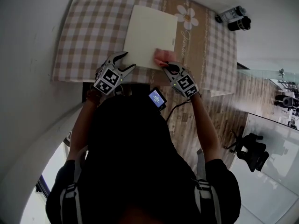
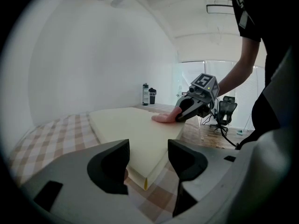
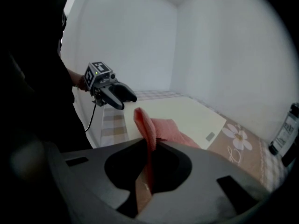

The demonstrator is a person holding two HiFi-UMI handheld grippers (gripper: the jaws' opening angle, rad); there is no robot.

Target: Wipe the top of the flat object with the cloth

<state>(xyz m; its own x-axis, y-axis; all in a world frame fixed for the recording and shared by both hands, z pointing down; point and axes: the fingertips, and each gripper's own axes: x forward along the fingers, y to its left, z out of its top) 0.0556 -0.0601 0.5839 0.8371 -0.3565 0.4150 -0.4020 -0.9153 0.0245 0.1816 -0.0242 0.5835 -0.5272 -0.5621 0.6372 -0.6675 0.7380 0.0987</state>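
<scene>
A cream flat square pad (image 1: pixel 149 34) lies on the checked tablecloth (image 1: pixel 93 31). A pink cloth (image 1: pixel 163 56) rests on the pad's near right corner, and my right gripper (image 1: pixel 169 67) is shut on it. In the right gripper view the pink cloth (image 3: pixel 154 129) stands up between the shut jaws, over the pad (image 3: pixel 187 111). My left gripper (image 1: pixel 122 62) is open at the pad's near left corner, touching nothing. In the left gripper view the pad's corner (image 2: pixel 140 139) lies just beyond the open jaws, and the right gripper (image 2: pixel 194 107) presses the cloth (image 2: pixel 163 118) on the far side.
Two dark bottles (image 1: pixel 233 17) stand at the table's far right corner. A flower print (image 1: pixel 187 17) marks the cloth beside the pad. A wall runs along the left. An office chair (image 1: pixel 252 148) and glass panels are at the right on the wood floor.
</scene>
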